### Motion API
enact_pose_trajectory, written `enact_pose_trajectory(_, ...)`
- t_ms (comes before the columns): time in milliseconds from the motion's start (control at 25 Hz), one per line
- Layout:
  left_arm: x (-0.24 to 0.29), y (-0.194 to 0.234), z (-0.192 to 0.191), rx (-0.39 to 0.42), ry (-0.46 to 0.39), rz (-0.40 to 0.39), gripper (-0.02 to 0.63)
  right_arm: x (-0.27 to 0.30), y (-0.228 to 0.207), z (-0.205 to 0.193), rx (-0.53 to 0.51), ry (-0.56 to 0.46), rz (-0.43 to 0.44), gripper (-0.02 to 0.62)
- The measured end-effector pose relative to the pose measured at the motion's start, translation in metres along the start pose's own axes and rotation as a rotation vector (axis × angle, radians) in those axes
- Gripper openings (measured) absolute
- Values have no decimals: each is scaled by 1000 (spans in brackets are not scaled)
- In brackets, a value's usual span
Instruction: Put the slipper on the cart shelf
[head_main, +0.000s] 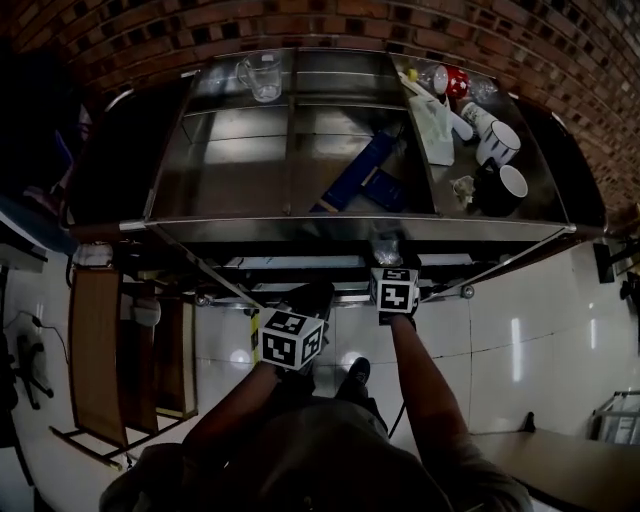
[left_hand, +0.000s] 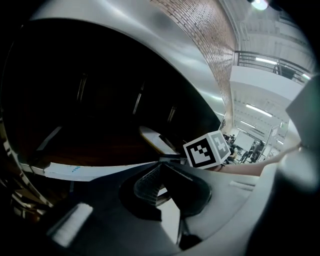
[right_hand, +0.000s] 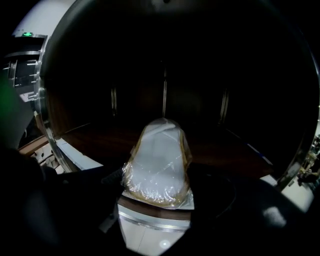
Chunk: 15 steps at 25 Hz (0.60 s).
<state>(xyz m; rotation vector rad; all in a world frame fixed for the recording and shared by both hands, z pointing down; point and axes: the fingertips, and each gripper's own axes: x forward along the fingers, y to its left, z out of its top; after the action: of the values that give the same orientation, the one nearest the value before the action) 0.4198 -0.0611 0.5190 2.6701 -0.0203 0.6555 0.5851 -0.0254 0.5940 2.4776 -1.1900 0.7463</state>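
Slipper (right_hand: 159, 160) work sits on my right. My left gripper (left_hand: 161, 166) hangs short of the cart, forearm stretched toward 12 o'clock, nose tilted down, jaw tips together on nothing. My right gripper (right_hand: 159, 186) reaches farther, angled down, jaws clamped on the plastic-wrapped slipper's heel sides. The slipper sits over the cart shelf (right_hand: 155, 216) lip, its long axis and toe toward 12 o'clock.

No readable text or numbers.
Only square marker patterns show, on the left tool's cube (head_main: 291, 339) and the right tool's cube (head_main: 394, 289), toward 6 o'clock.
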Motion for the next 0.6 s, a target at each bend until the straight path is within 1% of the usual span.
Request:
enact_pose_trajectory(80,2,-6,2,-2,-3,14,8,-1,1,-4,6,4,38,364)
enact_pose_trajectory(160,3,-13,5,-5,-11,26,8,-5,5,-4,5,4,98,375)
enact_pose_trajectory(280,9,-17,13,-11,-31,46,8,-18,10,6,19,-43,183,402)
enact_pose_trajectory(480,16,-25,23,-17,-53,52,8,-57,6,15,1,-93,269,403)
enact_pose_trajectory(560,19,-27,26,-18,-59,52,8,-77,2,22,22,-124,308,403)
enact_pose_trajectory(600,20,-28,27,-18,-63,52,8,-87,1,26,38,-141,327,388)
